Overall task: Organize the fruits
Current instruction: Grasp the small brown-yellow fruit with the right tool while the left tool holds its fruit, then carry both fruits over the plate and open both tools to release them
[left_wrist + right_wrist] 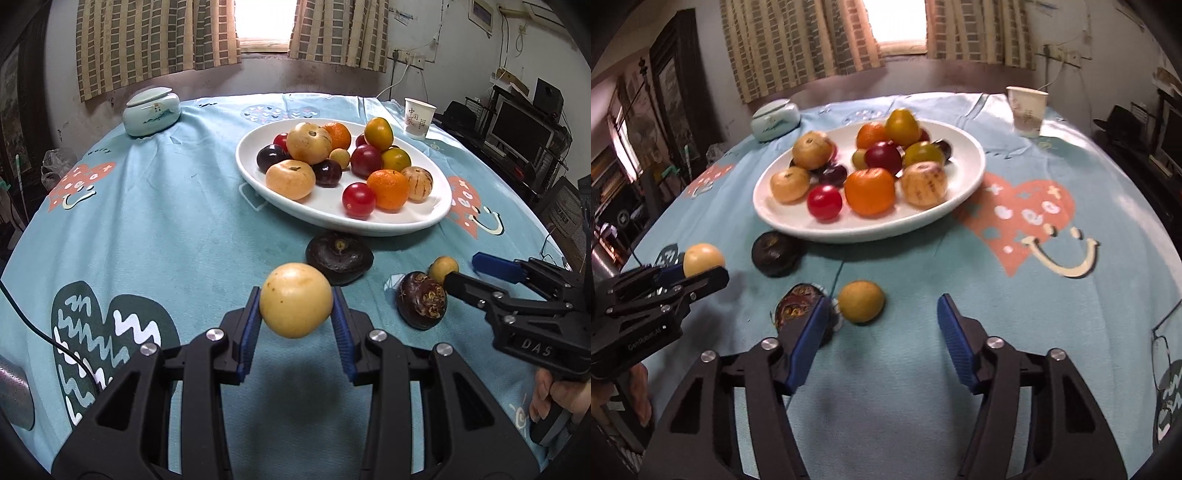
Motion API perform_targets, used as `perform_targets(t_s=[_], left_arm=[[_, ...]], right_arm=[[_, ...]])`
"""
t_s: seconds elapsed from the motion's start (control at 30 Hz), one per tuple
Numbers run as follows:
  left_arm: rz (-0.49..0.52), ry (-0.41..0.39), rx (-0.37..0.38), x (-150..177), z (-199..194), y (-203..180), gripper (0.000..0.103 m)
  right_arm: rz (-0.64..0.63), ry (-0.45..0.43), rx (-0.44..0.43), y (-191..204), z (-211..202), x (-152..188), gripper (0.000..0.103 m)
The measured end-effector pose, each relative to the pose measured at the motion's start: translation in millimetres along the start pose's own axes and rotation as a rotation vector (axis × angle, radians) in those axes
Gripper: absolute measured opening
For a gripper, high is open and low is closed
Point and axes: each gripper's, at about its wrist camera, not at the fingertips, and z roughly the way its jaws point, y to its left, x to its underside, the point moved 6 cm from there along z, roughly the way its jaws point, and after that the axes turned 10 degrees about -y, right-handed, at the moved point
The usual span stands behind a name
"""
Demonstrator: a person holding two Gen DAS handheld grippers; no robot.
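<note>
My left gripper (295, 297) is shut on a round pale-yellow fruit (295, 310), held just above the blue patterned cloth; the right wrist view shows that gripper (701, 271) with the fruit (703, 258) at the left. My right gripper (882, 304) is open, its blue pads wide apart. A small yellow fruit (861, 301) lies on the cloth between its fingertips, nearer the left one and untouched. A brown-mottled dark fruit (796, 304) sits just left of that fingertip. Another dark fruit (339, 257) lies in front of the white plate (332, 219), which is piled with several fruits.
A paper cup (419, 118) stands at the far right beside the plate, and a lidded ceramic jar (151, 110) at the far left. A black cable (37, 332) crosses the cloth at the near left. A person's hand (554, 398) holds the right gripper (467, 271).
</note>
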Motion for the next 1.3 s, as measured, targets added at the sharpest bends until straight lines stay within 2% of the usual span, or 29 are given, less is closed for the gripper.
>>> perform_targets(t_s=[0.1,0.2,0.33,0.37,0.4,0.5,0.7,0.83,1.0,1.13,1.3], left_arm=[[0.003,0.000,0.002,1,0,-1,0.038],[0.008,-0.001,0.005,1,0,-3,0.038],[0.011,-0.005,0.003,1,-1,-3,0.038],[0.012,-0.007,0.001,0,-1,-3,0.038],[0.014,-0.009,-0.003,0,-2,-3,0.038],[0.016,-0.011,-0.006,1,-2,-3,0.038],[0.039,-0.044,-0.019,-4,-8,-6,0.038],[0.080,-0.091,-0.027,-16,-13,-13,0.038],[0.098,-0.127,-0.007,-47,-5,-23,0.038],[0.115,-0.136,-0.019,-63,13,-30,0.038],[0.107,-0.101,-0.015,-70,41,-30,0.038]], right_arm=[[0.042,0.017,-0.025,-4,6,0,0.048],[0.113,0.041,-0.071,-11,13,1,0.046],[0.071,0.054,-0.074,-5,17,-1,0.045],[0.056,0.055,-0.077,-2,17,-1,0.041],[0.043,0.058,-0.095,2,17,0,0.027],[-0.031,0.054,-0.051,10,15,1,0.027],[-0.017,0.041,-0.064,6,11,-2,0.027],[-0.001,-0.020,-0.073,4,-3,-15,0.027],[0.008,-0.109,-0.053,-4,-18,-51,0.027],[-0.004,-0.127,-0.013,-14,-2,-78,0.027],[0.009,-0.122,-0.005,-22,26,-88,0.027]])
